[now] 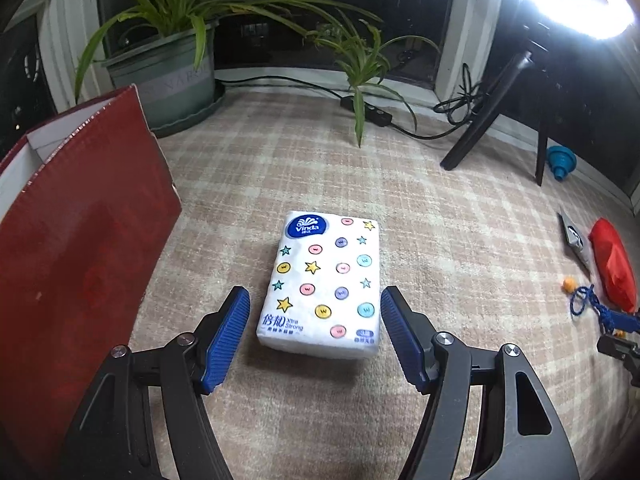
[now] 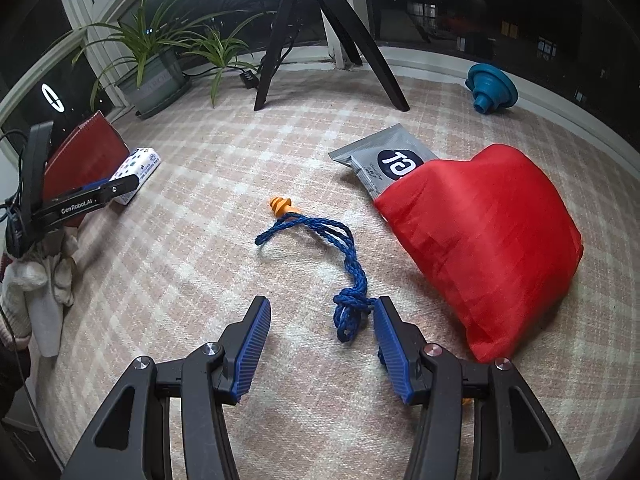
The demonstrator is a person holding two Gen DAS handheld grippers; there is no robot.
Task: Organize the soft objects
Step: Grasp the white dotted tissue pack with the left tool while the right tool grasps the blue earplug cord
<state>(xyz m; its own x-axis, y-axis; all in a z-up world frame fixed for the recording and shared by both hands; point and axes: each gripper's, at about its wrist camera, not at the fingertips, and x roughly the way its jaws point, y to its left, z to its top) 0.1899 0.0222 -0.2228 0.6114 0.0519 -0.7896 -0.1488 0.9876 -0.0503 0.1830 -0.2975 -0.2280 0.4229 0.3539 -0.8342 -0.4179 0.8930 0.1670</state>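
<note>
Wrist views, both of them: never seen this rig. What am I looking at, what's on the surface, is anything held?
No robot arm here. A person carries a two-finger gripper in each hand, and each has a fisheye camera looking along its blue pads.

The left wrist view shows the left gripper open, its pads either side of a white tissue pack without pressing it. A red box stands to its left.

The right wrist view shows the right gripper open over a blue cord with an orange earplug at its far end. One pad sits right against the cord's knot, but nothing is clamped. Beside it lie a red fabric pouch and a grey sachet.

Everything rests on a checked cloth. Nothing is held.
</note>
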